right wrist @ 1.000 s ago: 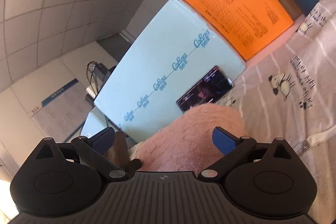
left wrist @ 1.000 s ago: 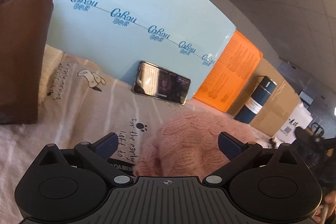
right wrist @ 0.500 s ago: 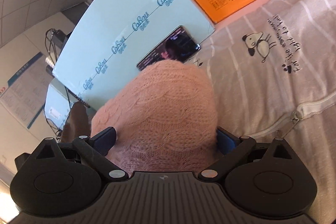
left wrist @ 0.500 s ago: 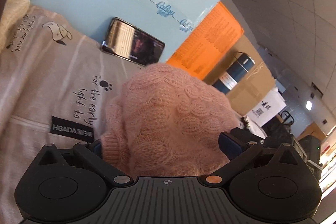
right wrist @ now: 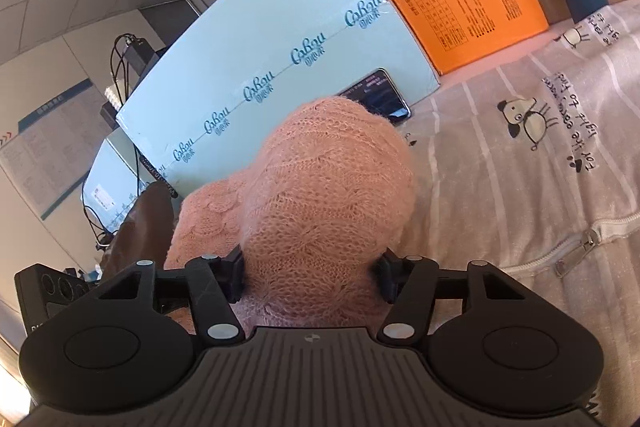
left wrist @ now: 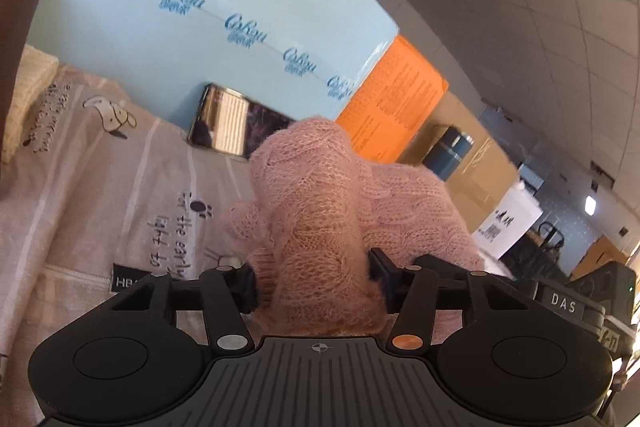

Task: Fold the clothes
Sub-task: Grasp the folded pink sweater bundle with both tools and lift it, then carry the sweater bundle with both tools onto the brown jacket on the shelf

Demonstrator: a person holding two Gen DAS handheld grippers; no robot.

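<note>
We are early in the fold, by our judgement: the pink knit sweater (left wrist: 320, 227) sits bunched, not flat, over the printed grey bedding (left wrist: 100, 195), so spreading, folding and smoothing all seem left to do. Our left gripper (left wrist: 314, 277) is clamped on one wad of the knit, and our right gripper (right wrist: 312, 275) is clamped on another, each mound rising in front of its camera. That bulk hides the sweater's sleeves, hem and neckline, so we cannot tell which part either claw holds. It also covers part of the phone (left wrist: 236, 127) leaning on the pale blue box (left wrist: 200, 7).
</note>
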